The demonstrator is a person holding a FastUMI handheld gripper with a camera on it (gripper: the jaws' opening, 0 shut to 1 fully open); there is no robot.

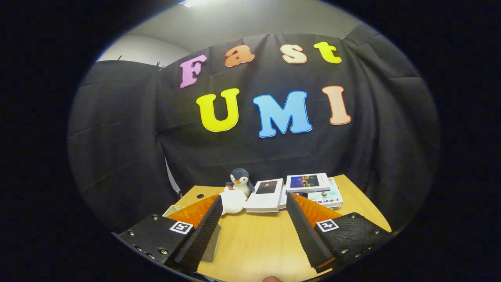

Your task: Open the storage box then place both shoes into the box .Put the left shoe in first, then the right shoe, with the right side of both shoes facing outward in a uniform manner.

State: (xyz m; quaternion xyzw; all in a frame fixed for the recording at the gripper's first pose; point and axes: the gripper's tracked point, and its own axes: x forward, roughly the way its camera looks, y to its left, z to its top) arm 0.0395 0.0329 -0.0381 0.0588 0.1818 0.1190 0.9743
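Wooden desk [254,235] lies under your gripper [254,203], fingers spread wide and holding nothing; penguin toy [240,180] and books [297,190] line the far edge.

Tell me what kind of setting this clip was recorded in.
Probably a staged recording booth: black cloth wall behind a wooden table with books and a penguin plush. The open gripper holds nothing.

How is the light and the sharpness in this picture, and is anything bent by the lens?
Gripper view: even light from a ceiling lamp; the wooden table is bright without glare; the penguin toy and books are sharp; the wall cloth curves from fisheye distortion; the open fingers hold nothing.
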